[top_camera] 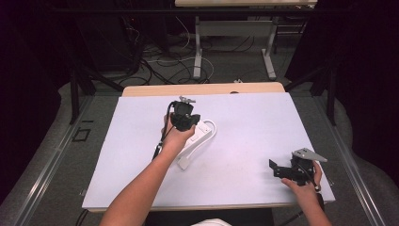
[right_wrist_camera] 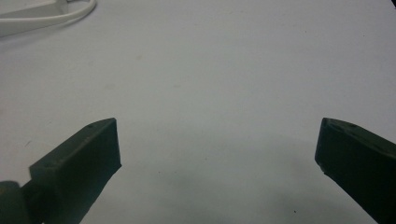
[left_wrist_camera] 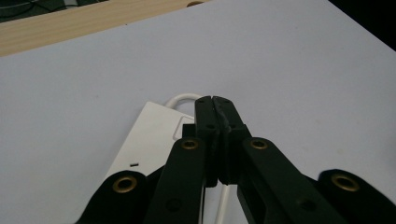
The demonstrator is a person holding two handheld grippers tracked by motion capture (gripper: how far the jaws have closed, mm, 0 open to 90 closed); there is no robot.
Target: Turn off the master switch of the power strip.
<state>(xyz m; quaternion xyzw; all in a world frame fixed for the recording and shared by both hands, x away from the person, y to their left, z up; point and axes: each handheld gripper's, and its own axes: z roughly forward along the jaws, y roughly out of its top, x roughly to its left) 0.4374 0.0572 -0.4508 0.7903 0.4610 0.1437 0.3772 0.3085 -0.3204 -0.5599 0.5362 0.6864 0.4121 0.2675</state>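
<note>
power strip (top_camera: 196,137): centre of the high view, flat on white table (top_camera: 254,141), cord looped at its far end
left gripper (left_wrist_camera: 213,100): jaws together over the strip, nothing between
right gripper (right_wrist_camera: 217,149): jaws apart, lower right, idle
handling: likely light, rigid, smooth plastic; cord limp; grip across the narrow body

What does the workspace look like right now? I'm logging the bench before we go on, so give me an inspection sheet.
Surface: white board on a wooden table, a few faint marks.
Job's things: white power strip lying flat, its white cord looping at the far end.
Clutter: nothing seen.
Grippers: left claw shut, its tips over the power strip's far end, nothing seen between the jaws; right claw open and empty, low over bare board near the right front corner.
Cables: a black cable trails from the left claw; tangled leads on the floor beyond the table.
Surroundings: dark curtains, grey floor, another table's legs behind.
</note>
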